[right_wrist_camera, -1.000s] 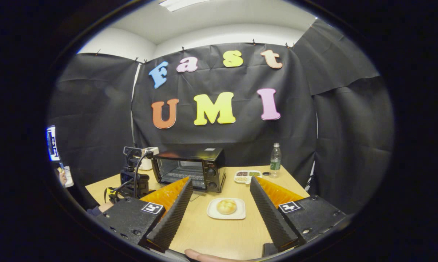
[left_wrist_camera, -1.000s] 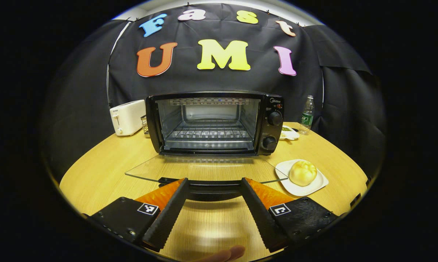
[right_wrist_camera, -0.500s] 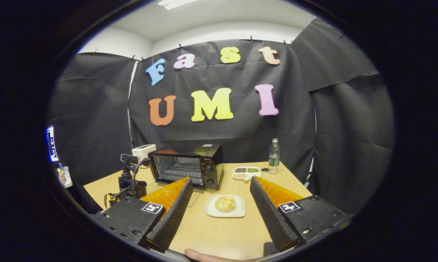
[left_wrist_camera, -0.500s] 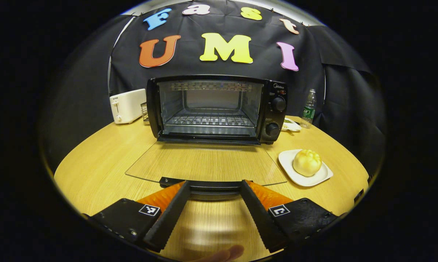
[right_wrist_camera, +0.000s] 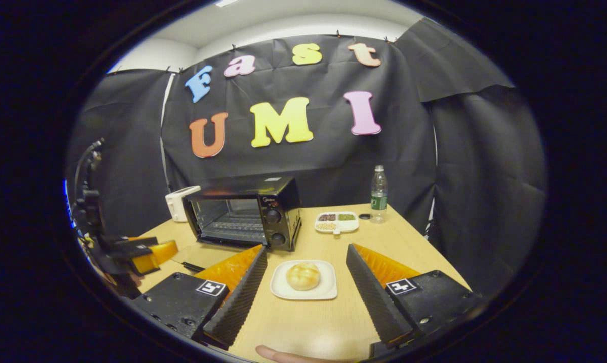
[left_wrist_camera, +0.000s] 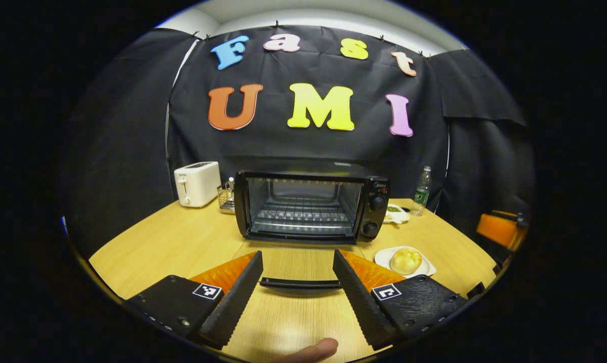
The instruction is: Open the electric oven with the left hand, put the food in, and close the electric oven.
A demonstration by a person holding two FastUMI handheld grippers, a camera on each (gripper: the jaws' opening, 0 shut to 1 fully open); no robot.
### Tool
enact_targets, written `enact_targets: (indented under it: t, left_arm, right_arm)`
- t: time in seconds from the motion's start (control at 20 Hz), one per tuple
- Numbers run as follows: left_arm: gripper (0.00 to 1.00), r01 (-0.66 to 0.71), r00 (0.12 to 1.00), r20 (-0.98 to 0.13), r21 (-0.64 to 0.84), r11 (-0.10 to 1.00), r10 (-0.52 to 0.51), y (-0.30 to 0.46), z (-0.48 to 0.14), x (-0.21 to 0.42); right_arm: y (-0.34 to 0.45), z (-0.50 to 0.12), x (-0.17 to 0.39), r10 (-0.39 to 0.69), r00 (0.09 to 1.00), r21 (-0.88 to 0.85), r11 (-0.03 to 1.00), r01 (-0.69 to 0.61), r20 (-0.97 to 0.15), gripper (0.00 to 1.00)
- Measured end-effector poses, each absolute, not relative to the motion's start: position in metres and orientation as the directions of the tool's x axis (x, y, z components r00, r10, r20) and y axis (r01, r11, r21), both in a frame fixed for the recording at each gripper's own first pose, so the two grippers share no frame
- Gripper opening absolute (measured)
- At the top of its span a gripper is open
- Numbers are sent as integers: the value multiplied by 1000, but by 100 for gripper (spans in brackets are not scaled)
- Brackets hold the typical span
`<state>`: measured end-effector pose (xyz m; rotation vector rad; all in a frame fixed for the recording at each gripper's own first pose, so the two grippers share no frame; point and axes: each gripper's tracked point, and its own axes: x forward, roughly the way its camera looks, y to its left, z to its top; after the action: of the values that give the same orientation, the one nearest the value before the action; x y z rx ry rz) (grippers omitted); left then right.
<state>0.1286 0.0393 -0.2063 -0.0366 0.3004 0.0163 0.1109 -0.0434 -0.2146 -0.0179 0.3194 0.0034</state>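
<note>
The oven [left_wrist_camera: 311,205] stands at the far middle of the wooden table [left_wrist_camera: 172,247], its glass door [left_wrist_camera: 296,262] folded down flat toward the near side so the wire rack [left_wrist_camera: 298,216] inside is open to view. The left gripper [left_wrist_camera: 297,262] hovers just near of the door's black handle [left_wrist_camera: 299,283], its two fingers spread apart and touching nothing; the handle lies between them, a little beyond. The bun [right_wrist_camera: 303,276] sits on a white plate [right_wrist_camera: 324,292] on the table, near and to the right of the oven. The right gripper [right_wrist_camera: 307,254] hangs above the near side of that plate, fingers wide apart, the bun framed between them but not touched. A white toaster [left_wrist_camera: 196,183] stands far left of the oven; a small divided dish [right_wrist_camera: 337,222] and a water bottle [right_wrist_camera: 378,193] stand far right.
</note>
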Motion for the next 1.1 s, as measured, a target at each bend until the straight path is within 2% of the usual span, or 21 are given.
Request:
enact_targets:
  t: [0.2,0.25,0.3,0.5,0.7,0.95,1.1]
  left_arm:
    - [93,-29,978,-208,-3,1000,28,52,-155,104]
    - [87,-37,982,-187,3,999,37,57,-144,98]
    - [93,-42,985,-166,-1,999,41,60,-131,92]
    - [93,-40,997,-64,-38,998,37,69,-82,72]
    - [92,-50,998,-51,-46,998,48,84,-54,60]
    - [92,-88,995,-46,-20,996,87,102,-40,57]
    - [92,-40,998,-55,-36,999,38,93,-44,62]
  right_arm:
    - [-36,-251,138,26,934,-3,1000,-29,-357,97]
    - [-33,-264,146,33,926,2,999,-35,-375,97]
    - [-31,-273,153,39,919,-2,999,-43,-392,97]
    - [-37,-313,182,-8,891,-58,998,-20,-455,97]
    - [-37,-355,201,-9,835,-20,1000,-2,-549,98]
    - [-38,-376,215,-24,790,-13,1000,19,-613,97]
    - [-37,-381,215,-37,778,-21,999,31,-627,97]
